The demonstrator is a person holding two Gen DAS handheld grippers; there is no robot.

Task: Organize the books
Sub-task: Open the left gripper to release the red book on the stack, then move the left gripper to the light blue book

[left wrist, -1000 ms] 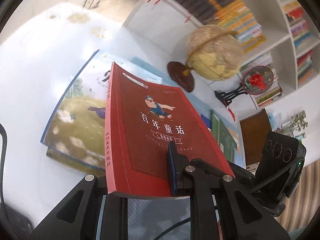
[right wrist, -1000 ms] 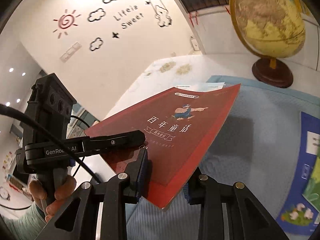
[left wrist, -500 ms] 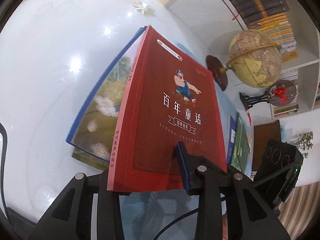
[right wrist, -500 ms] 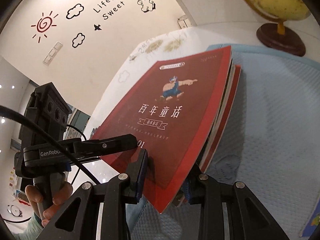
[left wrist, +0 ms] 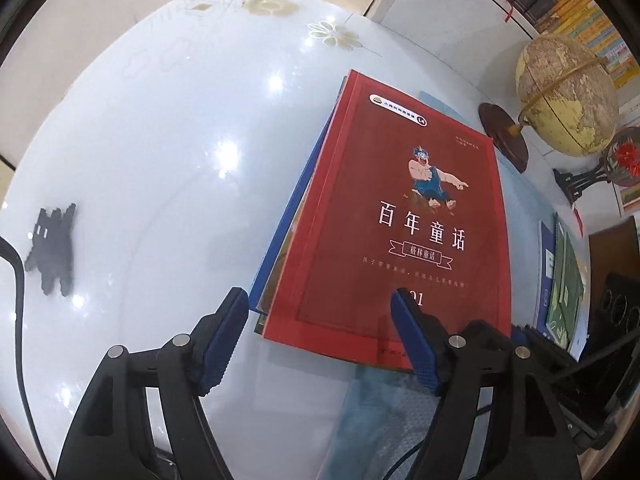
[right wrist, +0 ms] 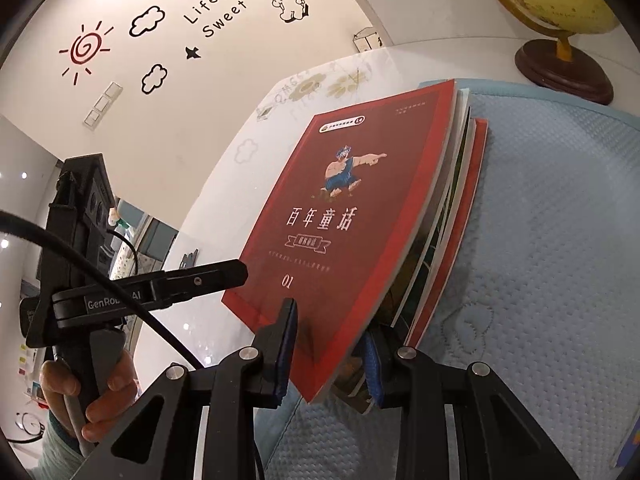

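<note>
Since a second ago we have brought the red book (left wrist: 396,224) down from its tilted, lifted pose; it now lies on top of the stack of books (right wrist: 452,216), its cover facing up. Back then our left gripper (left wrist: 320,336) pinched the book's near edge; now its jaws are opening, spread wide, and the blue pads (left wrist: 224,336) press on nothing. The near left corner of the red book lies in the gap between them, while the right pad sits over the cover near the "01" mark; we cannot tell whether it still brushes the cover.

Our right gripper (right wrist: 328,352) remains clenched on the red book's near right corner, one blue pad on the cover and the other under the book, against the pages of the stack below. Seen from this side, the red book's fore-edge overhangs the thinner books beneath it.

The stack lies partly on the glossy white table (left wrist: 152,168) and partly on the pale blue quilted mat (right wrist: 552,240). The globe (left wrist: 568,92) stands beyond the red book's far right corner, well apart from it. A dark jagged piece (left wrist: 52,248) lies on the table far to the left of the red book. In the right wrist view, a hand (right wrist: 96,396) grips the left gripper's handle to the left of the red book.
</note>
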